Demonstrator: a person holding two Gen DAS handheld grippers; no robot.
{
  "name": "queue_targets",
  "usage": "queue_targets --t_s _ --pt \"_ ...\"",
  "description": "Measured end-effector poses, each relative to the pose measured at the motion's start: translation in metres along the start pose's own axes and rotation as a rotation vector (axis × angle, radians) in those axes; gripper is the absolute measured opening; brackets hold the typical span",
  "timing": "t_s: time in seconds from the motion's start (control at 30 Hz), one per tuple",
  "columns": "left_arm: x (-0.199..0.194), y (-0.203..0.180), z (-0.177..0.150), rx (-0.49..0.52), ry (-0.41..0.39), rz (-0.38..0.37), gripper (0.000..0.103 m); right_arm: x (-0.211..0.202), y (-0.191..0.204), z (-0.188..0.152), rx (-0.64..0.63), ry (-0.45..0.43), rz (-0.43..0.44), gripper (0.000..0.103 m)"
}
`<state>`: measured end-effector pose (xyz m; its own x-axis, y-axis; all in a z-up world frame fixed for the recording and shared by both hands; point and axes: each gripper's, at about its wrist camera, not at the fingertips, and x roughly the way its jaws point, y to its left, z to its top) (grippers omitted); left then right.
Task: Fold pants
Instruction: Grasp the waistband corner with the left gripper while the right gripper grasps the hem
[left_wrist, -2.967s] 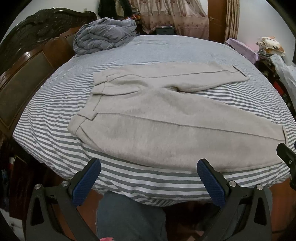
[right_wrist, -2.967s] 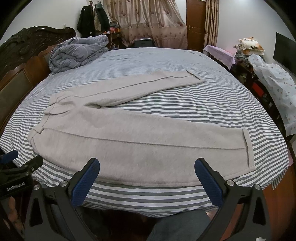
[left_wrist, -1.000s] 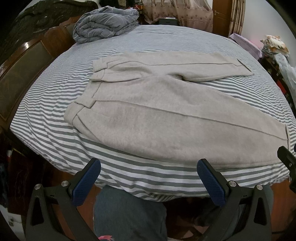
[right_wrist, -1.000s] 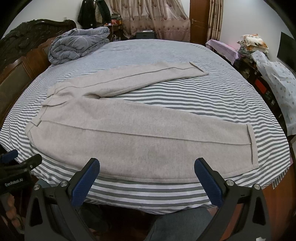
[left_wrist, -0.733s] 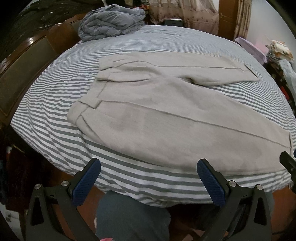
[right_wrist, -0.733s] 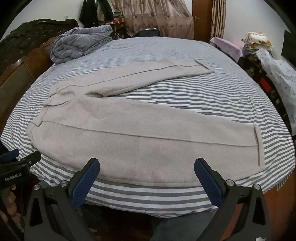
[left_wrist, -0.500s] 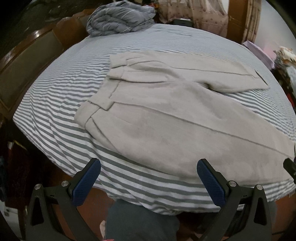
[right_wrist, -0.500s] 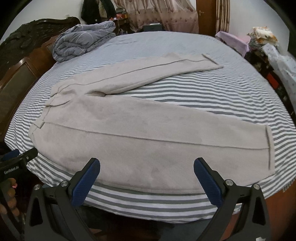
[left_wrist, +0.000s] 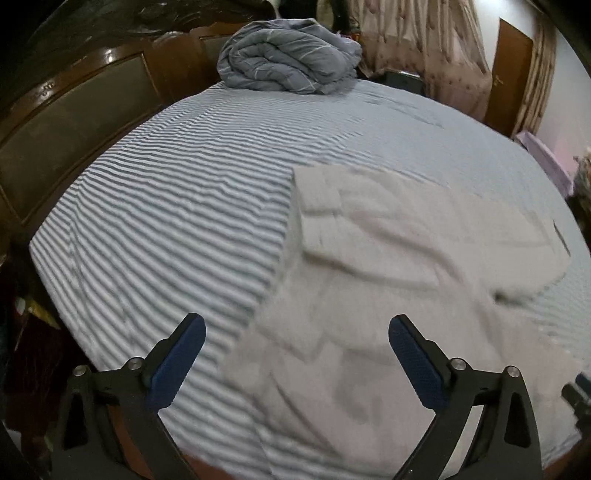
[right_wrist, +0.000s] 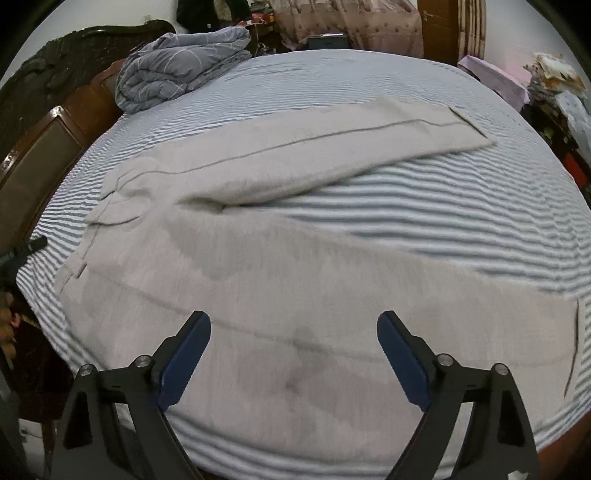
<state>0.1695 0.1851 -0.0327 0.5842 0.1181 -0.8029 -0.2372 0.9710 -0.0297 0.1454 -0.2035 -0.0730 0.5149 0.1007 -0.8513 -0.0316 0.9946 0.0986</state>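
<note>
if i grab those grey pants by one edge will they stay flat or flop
Likely flop: the pants lie limp, following the striped bed sheet, with soft creases at the crotch. The fabric looks thick and fleecy, so probably a bit heavy, and the far leg would drag. The fuzzy surface probably won't slip between the open right tongs.

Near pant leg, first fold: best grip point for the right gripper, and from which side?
Probably the cuffed hem of the near leg of the pants, at its bed-edge corner. Come in low from the near edge with the right gripper, which is open. That leg lies flat, splayed from the far leg, so its hem edge is free.
</note>
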Motion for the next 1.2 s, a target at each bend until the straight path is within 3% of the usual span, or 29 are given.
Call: queue_targets --t_s 0.2,0.33,0.5,0.7,0.87,1.0,1.2 --pt "0.042 0.019 0.062 -0.044 0.019 -0.047 0.086 0.026 -0.002 0.056 -0.008 -0.017 0.055 0.086" --pt "0.074 0.023 0.090 -0.057 0.051 -0.110 0.082 0.041 0.000 0.095 -0.053 -0.031 0.036 0.083" --pt "0.128 0.041 0.116 -0.191 0.138 -0.230 0.054 0.055 0.009 0.126 -0.104 -0.041 0.031 0.083" --pt "0.163 0.048 0.131 -0.249 0.167 -0.305 0.051 0.089 0.016 0.151 -0.123 0.008 0.077 0.070" --pt "0.184 0.048 0.142 -0.262 0.169 -0.341 0.051 0.112 0.023 0.166 -0.152 0.025 0.083 0.069" --pt "0.195 0.047 0.142 -0.302 0.195 -0.416 0.038 0.128 0.033 0.184 -0.196 0.024 0.064 0.069" --pt "0.204 0.049 0.143 -0.345 0.175 -0.422 0.022 0.152 0.039 0.222 -0.281 0.018 0.074 0.069"
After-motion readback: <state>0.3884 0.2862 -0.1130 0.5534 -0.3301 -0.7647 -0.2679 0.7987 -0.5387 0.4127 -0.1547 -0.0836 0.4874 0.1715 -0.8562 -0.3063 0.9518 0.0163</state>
